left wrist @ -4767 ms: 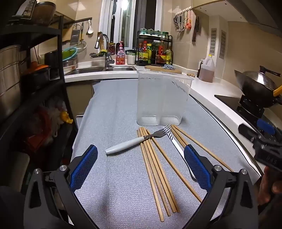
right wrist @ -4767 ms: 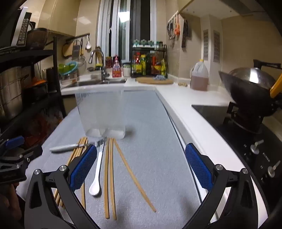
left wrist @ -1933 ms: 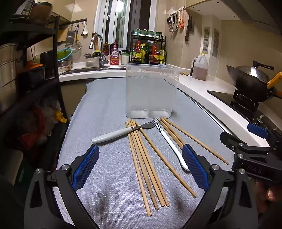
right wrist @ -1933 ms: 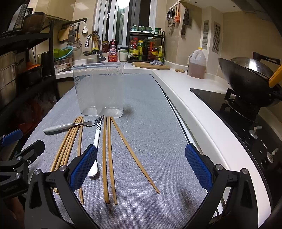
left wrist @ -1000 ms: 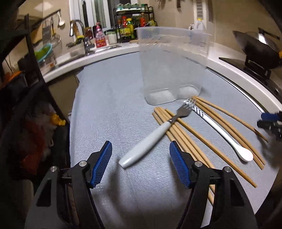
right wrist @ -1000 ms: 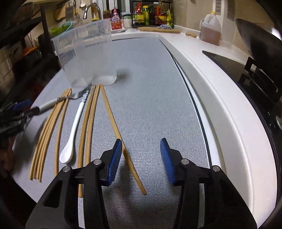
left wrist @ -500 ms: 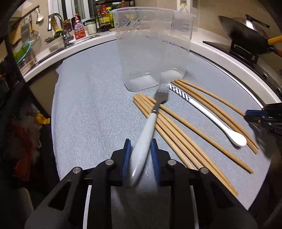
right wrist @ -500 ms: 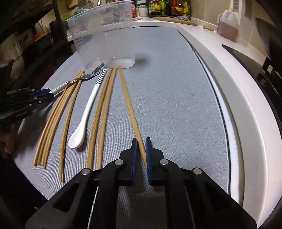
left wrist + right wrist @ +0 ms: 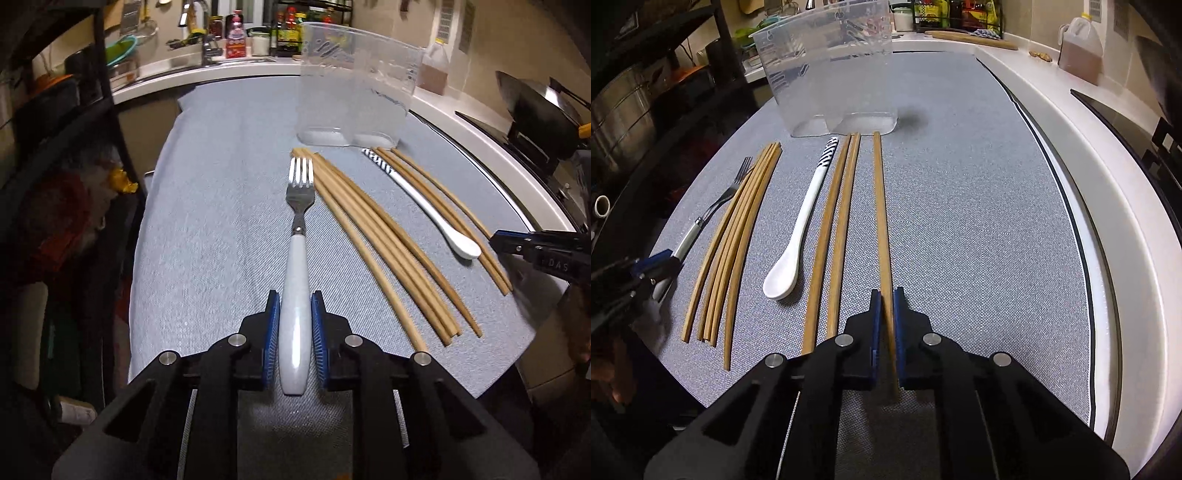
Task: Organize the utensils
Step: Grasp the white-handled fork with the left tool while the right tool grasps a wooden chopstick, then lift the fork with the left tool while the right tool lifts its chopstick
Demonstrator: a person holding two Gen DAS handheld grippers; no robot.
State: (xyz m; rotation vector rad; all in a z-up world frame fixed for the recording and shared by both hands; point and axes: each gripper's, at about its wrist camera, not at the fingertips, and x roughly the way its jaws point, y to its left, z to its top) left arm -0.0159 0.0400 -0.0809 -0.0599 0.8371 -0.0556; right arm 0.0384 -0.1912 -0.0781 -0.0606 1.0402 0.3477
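Left wrist view shows the left gripper (image 9: 294, 314) with its blue pads closing on the white handle of a fork (image 9: 298, 258); the handle sits between the pads and both press on its sides. Its metal tines point toward a clear plastic container (image 9: 354, 85) standing upright at the far end of a grey mat (image 9: 214, 221). Just right of the fork lies a bundle of wooden chopsticks (image 9: 376, 240), fanned slightly at the near ends. Further right rests a white spoon (image 9: 424, 206) with a striped handle end, bowl toward the camera, and beyond it more chopsticks (image 9: 454, 218). The right gripper (image 9: 496, 243) shows at the right edge, low over the mat.

Right wrist view shows the right gripper (image 9: 885, 295) drawn narrow, clamped on the near end of a single chopstick (image 9: 881, 206) that runs straight toward the container (image 9: 827, 66). A pair of chopsticks (image 9: 838, 221) lies just left of it, then the spoon (image 9: 801, 229), the bundle (image 9: 738, 229) and the fork (image 9: 713, 210), whose handle end is in the left gripper (image 9: 670, 258)
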